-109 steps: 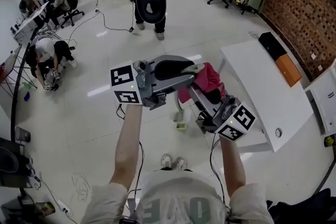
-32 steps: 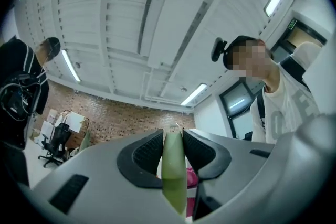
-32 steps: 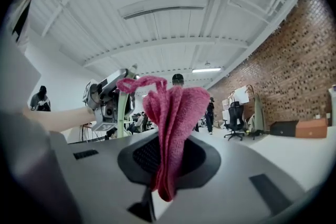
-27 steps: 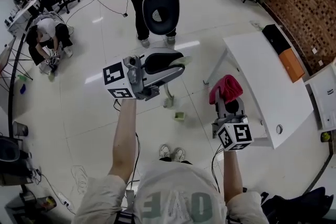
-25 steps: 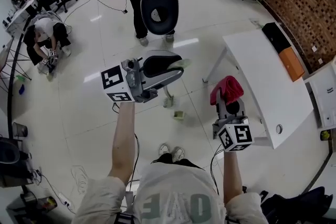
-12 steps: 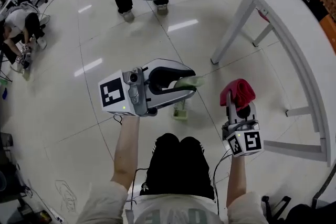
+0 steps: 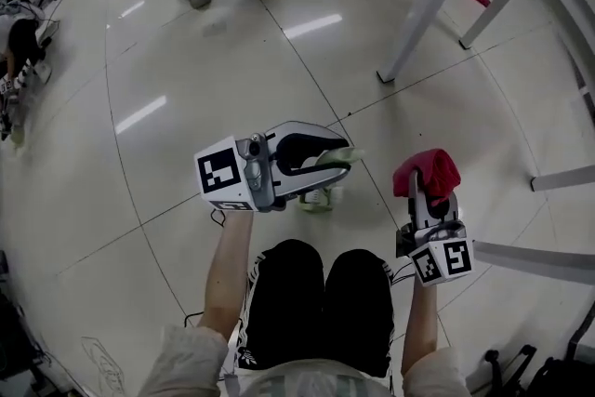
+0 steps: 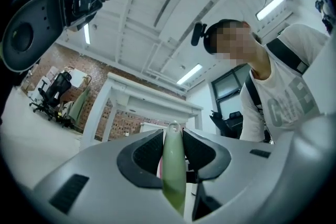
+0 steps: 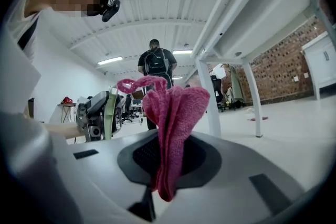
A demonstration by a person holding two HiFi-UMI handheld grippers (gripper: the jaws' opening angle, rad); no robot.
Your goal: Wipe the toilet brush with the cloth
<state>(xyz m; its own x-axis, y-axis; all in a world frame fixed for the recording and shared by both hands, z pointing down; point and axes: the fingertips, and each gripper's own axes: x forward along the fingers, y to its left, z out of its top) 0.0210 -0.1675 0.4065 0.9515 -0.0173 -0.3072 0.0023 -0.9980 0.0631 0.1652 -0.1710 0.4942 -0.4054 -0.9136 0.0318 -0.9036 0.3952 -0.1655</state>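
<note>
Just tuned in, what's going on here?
A crouching person holds a gripper in each hand. The left gripper is shut on the pale green handle of the toilet brush. The right gripper is shut on a pink cloth. Cloth and brush are apart, so no wiping is happening at this moment.

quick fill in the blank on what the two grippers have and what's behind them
1. The right gripper is shut on the pink cloth, and the left gripper is shut on the handle of the toilet ___.
2. That handle is pale ___.
3. The wall beyond the white table is bare ___.

Missing words: brush; green; brick
</note>
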